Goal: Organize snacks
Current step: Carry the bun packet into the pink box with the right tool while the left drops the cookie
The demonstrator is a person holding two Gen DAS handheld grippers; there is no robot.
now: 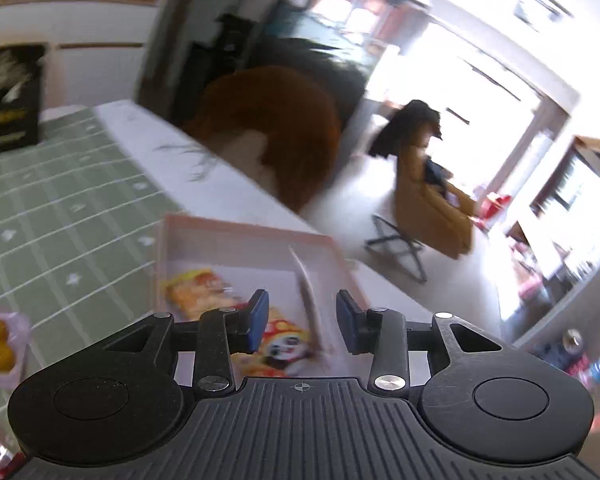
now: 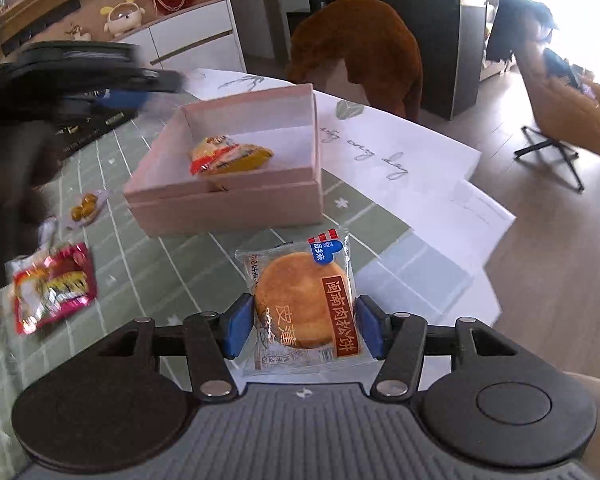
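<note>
A pink box [image 2: 236, 196] stands open on the green checked tablecloth [image 2: 140, 264]. A yellow and red snack packet [image 2: 228, 156] lies inside it; it also shows in the left wrist view [image 1: 276, 332], inside the pink box [image 1: 244, 236]. My left gripper [image 1: 302, 320] is open and empty above the box; it appears blurred at the left of the right wrist view [image 2: 124, 98]. My right gripper [image 2: 304, 326] is shut on a clear packet with a round golden pastry [image 2: 300, 304], held in front of the box.
A red snack packet [image 2: 52, 288] and a small packet of yellow sweets [image 2: 85, 205] lie on the cloth left of the box. A black box [image 1: 8, 100] stands at the table's far side. A brown plush chair [image 2: 364, 48] stands behind the table.
</note>
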